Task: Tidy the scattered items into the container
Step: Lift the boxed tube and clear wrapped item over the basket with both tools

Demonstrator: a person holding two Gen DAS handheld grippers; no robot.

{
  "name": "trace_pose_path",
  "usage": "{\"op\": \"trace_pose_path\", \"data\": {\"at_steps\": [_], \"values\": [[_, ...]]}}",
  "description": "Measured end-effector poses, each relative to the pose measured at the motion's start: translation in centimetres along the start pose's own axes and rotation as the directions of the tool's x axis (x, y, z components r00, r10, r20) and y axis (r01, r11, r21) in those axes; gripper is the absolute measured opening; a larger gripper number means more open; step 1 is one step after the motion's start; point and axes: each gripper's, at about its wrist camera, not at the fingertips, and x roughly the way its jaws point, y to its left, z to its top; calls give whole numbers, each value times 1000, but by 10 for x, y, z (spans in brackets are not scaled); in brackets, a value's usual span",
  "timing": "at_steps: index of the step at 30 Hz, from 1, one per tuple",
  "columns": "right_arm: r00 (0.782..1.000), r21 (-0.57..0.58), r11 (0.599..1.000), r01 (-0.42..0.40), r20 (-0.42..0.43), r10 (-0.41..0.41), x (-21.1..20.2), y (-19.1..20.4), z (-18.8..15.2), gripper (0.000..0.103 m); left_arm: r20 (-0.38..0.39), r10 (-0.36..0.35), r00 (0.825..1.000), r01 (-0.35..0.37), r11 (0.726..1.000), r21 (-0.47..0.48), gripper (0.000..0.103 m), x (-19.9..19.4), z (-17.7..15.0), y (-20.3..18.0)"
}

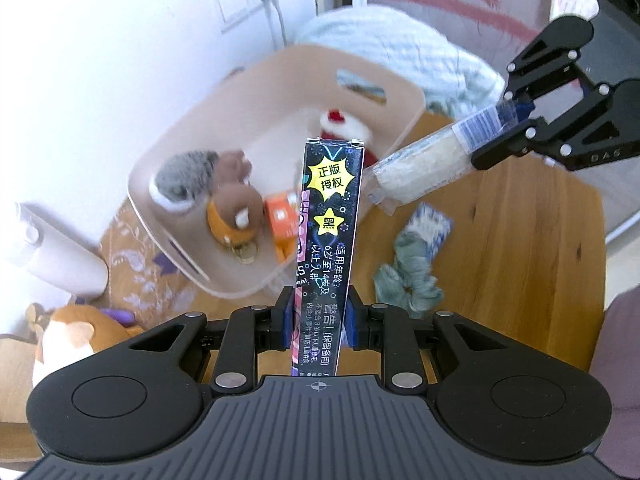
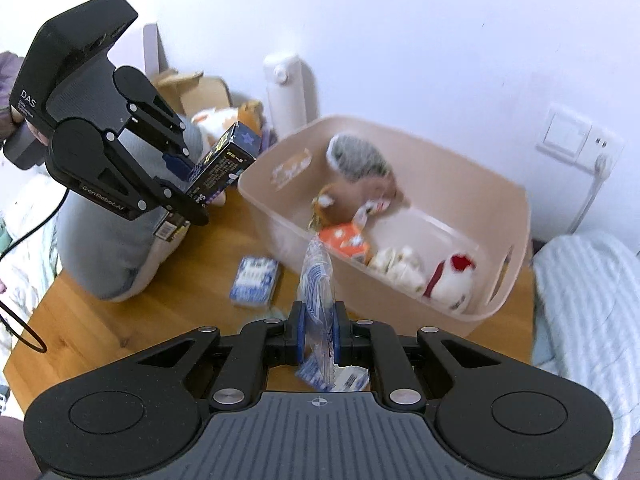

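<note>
The wooden table [image 2: 168,304] bears the pink bin [image 2: 516,216], a tissue pack [image 2: 254,282] and a scrunchie [image 1: 408,276].

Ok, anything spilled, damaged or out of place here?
Nothing spilled or damaged. Still loose on the table: a green scrunchie and a blue tissue pack, both outside the bin.

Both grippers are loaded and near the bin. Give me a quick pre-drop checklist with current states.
1. Left gripper shut on the black box: ok.
2. Right gripper shut on the clear packet: ok.
3. Pink bin has free floor space among the plush toys: ok.
4. Black box fully above the bin opening: cannot tell; in the right wrist view it looks outside the rim.
5. Clear packet over the bin: cannot tell.
6. Table cleared: not ok; blue tissue pack and green scrunchie remain.
</note>
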Motion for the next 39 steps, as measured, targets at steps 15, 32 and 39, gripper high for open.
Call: {"op": "trace_pose_path", "data": {"at_steps": [15,32,39], "values": [[994,12,998,54,98,-54,-9,-29,40,12,151,29,988,-14,995,-103,25,-17,53,19],[990,172,978,115,56,-127,37,-83,61,12,135,102,986,-57,951,-303,25,54,95,54],[993,229,966,121,-24,-118,57,-92,45,12,47,79,996,-58,938,-342,25,88,94,58]]}}
